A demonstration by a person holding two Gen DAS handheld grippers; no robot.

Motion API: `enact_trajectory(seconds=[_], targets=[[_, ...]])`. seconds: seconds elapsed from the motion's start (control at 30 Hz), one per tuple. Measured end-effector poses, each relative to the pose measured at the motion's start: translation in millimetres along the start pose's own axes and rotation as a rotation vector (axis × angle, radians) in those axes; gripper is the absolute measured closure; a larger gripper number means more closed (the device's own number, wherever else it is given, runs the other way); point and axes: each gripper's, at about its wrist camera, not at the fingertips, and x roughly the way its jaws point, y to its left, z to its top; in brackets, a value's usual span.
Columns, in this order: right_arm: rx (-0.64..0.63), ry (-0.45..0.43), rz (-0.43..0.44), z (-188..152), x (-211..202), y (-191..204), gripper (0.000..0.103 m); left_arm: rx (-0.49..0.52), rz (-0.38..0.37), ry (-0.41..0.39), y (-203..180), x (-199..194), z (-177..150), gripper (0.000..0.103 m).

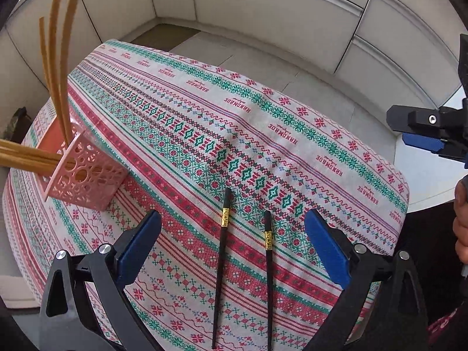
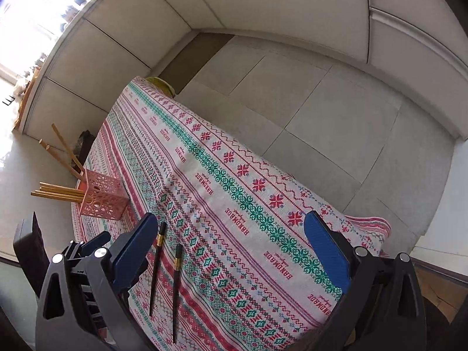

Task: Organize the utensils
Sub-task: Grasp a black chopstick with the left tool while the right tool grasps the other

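Holding both grippers, left gripper (image 1: 232, 241) and right gripper (image 2: 228, 247), spread and empty; two black chopsticks (image 1: 222, 251) lie near the tabletop's (image 1: 292, 152) near edge, thin, stiff, light, slick, so I'd pinch mid-shaft, then the pink holder (image 1: 87, 172)

The table is covered by a woven tablecloth (image 1: 263, 122), matt, with a cross-stitch-like pattern. Two black chopsticks (image 1: 222, 257) are seen as smooth and slightly glossy, each ringed by a shiny gold band (image 1: 225, 217). The pink holder (image 1: 87, 175) appears as perforated matt plastic. The chopsticks (image 1: 54, 58) held in it look like bare matt wood. Ribbed blue pads (image 1: 137, 248) are fitted on matt black plastic fingers.
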Motion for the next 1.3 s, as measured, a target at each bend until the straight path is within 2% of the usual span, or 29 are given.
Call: enact_trajectory(seconds=[0.1,0.2,0.23,0.27,0.43,0.47,0.53,0.83,1.03,1.2,1.23,1.3], targets=[[0.009,0.001,-0.003,1,-1,-2,0.006,0.030,0.005,0.053,0,14,5,0.014],[0.016,0.006,-0.011,2,0,-3,0.006,0.026,-0.017,0.113,3,28,10,0.046],[0.019,0.010,-0.010,3,1,-4,0.006,0.023,-0.020,0.135,4,33,11,0.060],[0.020,0.014,-0.009,3,2,-5,0.006,0.023,-0.022,0.151,4,38,11,0.064],[0.019,0.026,-0.003,3,4,-4,0.006,0.031,-0.022,0.194,4,51,16,0.066],[0.018,0.027,-0.004,3,4,-4,0.006,0.028,-0.031,0.196,5,52,17,0.075],[0.020,0.031,-0.005,4,6,-5,0.006,0.029,-0.036,0.208,3,56,20,0.084],[0.034,0.040,-0.004,4,7,-8,0.006,0.064,0.002,0.261,-3,80,35,0.083],[0.026,0.054,-0.009,3,9,-7,0.006,0.044,-0.031,0.290,2,86,39,0.084],[0.012,0.048,-0.034,2,12,-4,0.006,-0.006,-0.034,0.309,14,92,42,0.087],[0.008,0.051,-0.039,2,13,-3,0.006,-0.038,-0.034,0.305,16,89,38,0.095],[-0.003,0.066,-0.035,2,17,-1,0.006,-0.109,-0.030,0.291,20,88,33,0.096]])
